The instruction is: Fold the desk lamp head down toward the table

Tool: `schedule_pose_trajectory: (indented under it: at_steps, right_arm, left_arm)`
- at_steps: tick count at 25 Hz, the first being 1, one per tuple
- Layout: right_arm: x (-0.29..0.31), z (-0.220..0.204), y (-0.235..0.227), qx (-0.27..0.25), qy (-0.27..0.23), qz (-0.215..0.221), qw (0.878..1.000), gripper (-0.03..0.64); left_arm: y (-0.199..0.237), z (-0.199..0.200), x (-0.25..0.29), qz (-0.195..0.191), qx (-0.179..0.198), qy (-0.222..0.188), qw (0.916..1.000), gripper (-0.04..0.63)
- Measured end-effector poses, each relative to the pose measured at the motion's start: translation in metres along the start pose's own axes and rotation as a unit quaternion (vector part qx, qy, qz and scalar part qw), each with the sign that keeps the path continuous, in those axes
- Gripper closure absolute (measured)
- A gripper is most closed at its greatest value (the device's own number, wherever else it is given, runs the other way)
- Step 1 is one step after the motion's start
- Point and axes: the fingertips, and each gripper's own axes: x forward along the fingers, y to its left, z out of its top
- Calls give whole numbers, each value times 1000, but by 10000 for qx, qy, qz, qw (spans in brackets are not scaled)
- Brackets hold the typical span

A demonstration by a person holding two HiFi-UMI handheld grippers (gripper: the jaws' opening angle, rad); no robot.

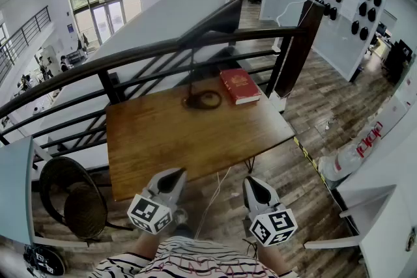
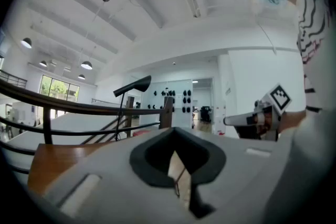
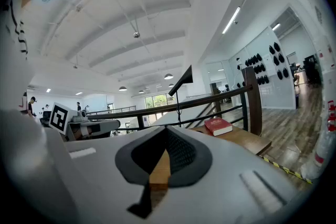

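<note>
I'm standing on a mezzanine with a wood-plank floor, facing a small wooden table (image 1: pixel 163 146) pushed up against a dark railing (image 1: pixel 150 52). The desk lamp (image 1: pixel 191 75) stands at the table's far edge. Its ring base (image 1: pixel 202 99) is on the wood, and its long dark head (image 1: pixel 218 19) is raised high, at about the height of the top rail or above it. My left gripper (image 1: pixel 171 178) and right gripper (image 1: pixel 255 187) hang level at the near edge, well short of the lamp. Both have their jaws pressed together and hold nothing. As I see it, folding hasn't begun. The main risk is the slim stem on a light-looking base. If I press the head down without steadying the base, the whole lamp could tip or skate instead of hinging. With the jaws closed I can only push, and the pads could slide off the head. A red book (image 1: pixel 239 86) lies just beside the base on the right, where a sliding base or a dropping head could hit it. The top rail crosses close behind the stem, so there is little room for approach there. A thin pale cord (image 1: pixel 215 195) trails off the near edge between my grippers, and I can't tell where it leads. A black chair (image 1: pixel 71 198) sits down to my left.
</note>
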Motion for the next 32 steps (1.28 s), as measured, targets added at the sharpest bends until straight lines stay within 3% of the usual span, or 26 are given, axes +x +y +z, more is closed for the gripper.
schedule_pose_trajectory:
  at_steps: [9,16,17,18,19,24,32]
  right_arm:
    - [-13,3,-15,99,-15,-130,9999,617]
    - [-17,6,-21,322,-289,14,9991,593]
    - [-16,4,-21,342,-267,8,9991,542]
    - [-14,3,-21,377,-247,2,9990,499]
    - [-12,3,-22,416,-237,2,9989,486]
    - [3,6,-31,488,-304,-4,9983,401]
    - [70,31,-56,392,-338,-177,9985,367]
  left_arm:
    - [-10,1,11,24,-57,-44,10000,594]
    - [-18,-4,11,27,-126,-156,9998,592]
    - [-19,-7,12,13,-160,-119,9998,538]
    - [-18,-10,14,4,-191,-70,9998,436]
    - [-16,-13,17,-2,-207,-23,9998,387]
    - [-4,-10,39,-61,-204,-60,9998,322]
    - [58,8,88,-79,-154,-178,9997,285]
